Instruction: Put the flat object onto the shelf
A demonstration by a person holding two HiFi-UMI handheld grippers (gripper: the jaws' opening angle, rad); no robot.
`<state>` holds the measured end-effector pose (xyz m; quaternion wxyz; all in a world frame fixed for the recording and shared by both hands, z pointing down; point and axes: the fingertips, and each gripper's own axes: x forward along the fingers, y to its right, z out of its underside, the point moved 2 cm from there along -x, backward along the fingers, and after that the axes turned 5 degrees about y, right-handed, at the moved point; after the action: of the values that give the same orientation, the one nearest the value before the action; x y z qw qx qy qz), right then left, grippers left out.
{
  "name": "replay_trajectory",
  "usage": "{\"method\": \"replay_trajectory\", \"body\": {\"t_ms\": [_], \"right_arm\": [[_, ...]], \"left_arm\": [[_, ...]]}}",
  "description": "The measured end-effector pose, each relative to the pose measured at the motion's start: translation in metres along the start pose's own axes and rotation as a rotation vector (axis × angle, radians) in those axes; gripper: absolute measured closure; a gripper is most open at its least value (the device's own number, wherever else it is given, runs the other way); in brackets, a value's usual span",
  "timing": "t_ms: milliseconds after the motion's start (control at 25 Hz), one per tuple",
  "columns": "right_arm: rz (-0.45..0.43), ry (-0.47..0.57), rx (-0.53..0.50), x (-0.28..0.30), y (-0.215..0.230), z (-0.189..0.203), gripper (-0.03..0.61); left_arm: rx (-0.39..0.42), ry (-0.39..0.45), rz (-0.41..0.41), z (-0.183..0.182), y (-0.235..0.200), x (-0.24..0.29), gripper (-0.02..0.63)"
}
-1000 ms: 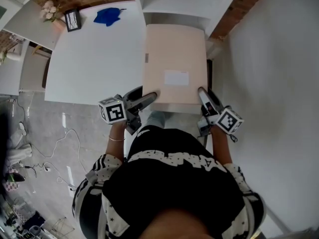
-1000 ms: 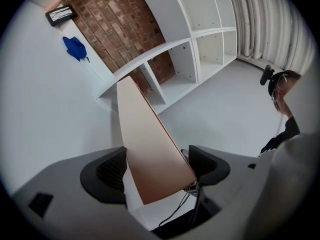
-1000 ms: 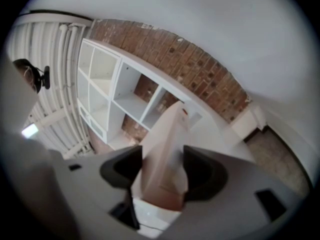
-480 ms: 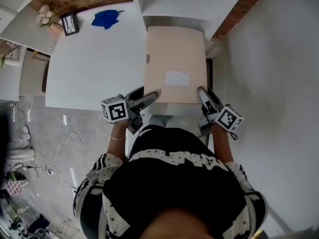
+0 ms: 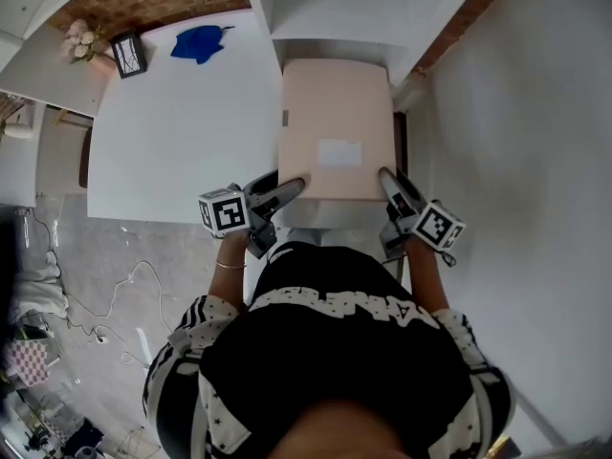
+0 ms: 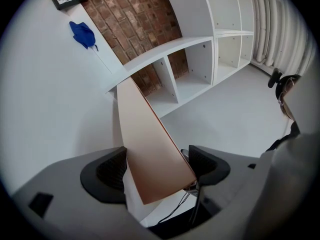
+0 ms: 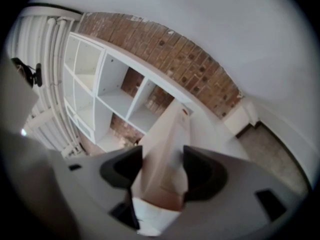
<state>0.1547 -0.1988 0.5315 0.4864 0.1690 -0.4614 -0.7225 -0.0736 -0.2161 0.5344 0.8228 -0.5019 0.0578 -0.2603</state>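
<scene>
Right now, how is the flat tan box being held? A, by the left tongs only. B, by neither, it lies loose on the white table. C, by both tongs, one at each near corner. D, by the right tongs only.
C: the left tongs and the right tongs each pinch a near corner of the flat tan box, and both gripper views show it clamped.

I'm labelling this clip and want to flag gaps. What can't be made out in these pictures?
- Print on the white label of the flat box: head view, too small to read.
- Whether the box's far edge touches the shelf: head view, steep angle hides any gap.
- What the framed item on the table shows: head view, too small.
</scene>
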Motion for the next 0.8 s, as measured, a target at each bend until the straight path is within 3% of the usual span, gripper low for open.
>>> {"method": "replay_trajectory", "body": {"t_ms": [640, 800], "right_arm": [[0.041, -0.014, -0.021, 0.017, 0.013, 0.003, 0.308], [0.037, -0.045, -0.056, 0.024, 0.017, 0.003, 0.302]], "left_arm": [[-0.047, -0.066, -0.003, 0.003, -0.032, 0.012, 0.218], [-0.095, -0.069, 0.026, -0.003, -0.032, 0.019, 0.218]]}}
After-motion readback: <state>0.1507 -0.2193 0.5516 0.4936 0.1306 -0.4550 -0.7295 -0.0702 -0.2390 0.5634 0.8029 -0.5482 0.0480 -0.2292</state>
